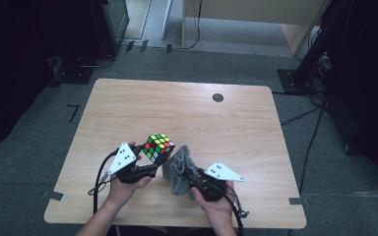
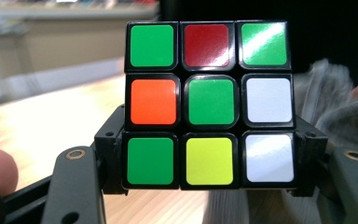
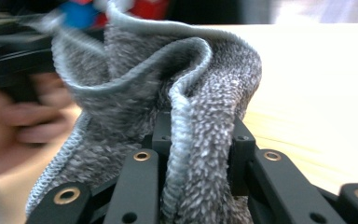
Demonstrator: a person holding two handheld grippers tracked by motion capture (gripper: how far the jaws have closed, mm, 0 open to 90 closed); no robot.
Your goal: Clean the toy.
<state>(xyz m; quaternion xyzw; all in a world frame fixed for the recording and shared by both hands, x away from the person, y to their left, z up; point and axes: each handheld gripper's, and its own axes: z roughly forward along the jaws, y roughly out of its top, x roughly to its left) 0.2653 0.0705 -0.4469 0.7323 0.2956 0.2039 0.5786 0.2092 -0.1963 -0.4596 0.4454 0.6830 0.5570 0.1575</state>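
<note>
A scrambled colour cube (image 1: 159, 147) is lifted above the wooden table, and my left gripper (image 1: 153, 166) is shut on its lower part. In the left gripper view the cube (image 2: 209, 105) shows a green centre face, with a black jaw pressed against each side of its bottom row and the left gripper (image 2: 210, 158) shut around it. My right gripper (image 1: 191, 175) is shut on a bunched grey fluffy cloth (image 1: 177, 172), which touches the cube's right side. In the right gripper view the cloth (image 3: 168, 93) bulges up between the right gripper (image 3: 198, 140) jaws, with the cube (image 3: 81, 11) blurred behind it.
The light wooden table (image 1: 187, 108) carries a small dark round mark (image 1: 218, 97) at the far right. Cables trail from both grippers toward the near edge. Dark stands and cables sit on the grey floor around the table.
</note>
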